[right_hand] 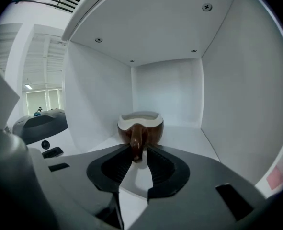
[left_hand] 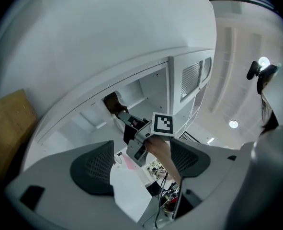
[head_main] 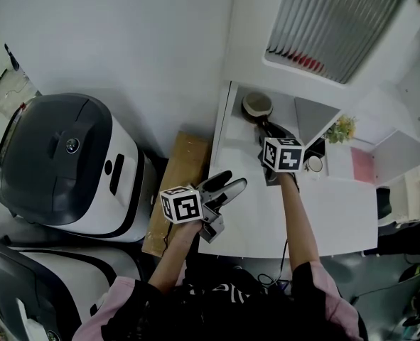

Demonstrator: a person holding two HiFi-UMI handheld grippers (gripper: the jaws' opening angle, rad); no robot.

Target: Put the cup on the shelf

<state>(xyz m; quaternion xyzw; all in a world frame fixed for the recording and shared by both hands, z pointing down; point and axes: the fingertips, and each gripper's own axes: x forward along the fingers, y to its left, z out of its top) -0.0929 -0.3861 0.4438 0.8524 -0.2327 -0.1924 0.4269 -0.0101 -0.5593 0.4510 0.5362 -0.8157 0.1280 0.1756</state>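
cup (right_hand: pixel 142 122), one only, on shelf (right_hand: pixel 191 139), handle in right gripper (right_hand: pixel 139 158).

The cup (right_hand: pixel 141 126) looks like glazed ceramic, glossy brown on its outside and handle and paler cream inside. The shelf (right_hand: pixel 179 28) around it is smooth, matt white board, its roof set with small metal screws (right_hand: pixel 207 6). The right gripper (right_hand: pixel 140 152) has a matt grey plastic body and dark ribbed pads (right_hand: pixel 108 168). The left gripper (head_main: pixel 229 181) has mesh-textured ones. In the head view a glossy plastic machine (head_main: pixel 67 162) sits at 9 o'clock, beside a matt brown cardboard box (head_main: pixel 181 183). The sleeve (head_main: pixel 117 300) is pink cloth.
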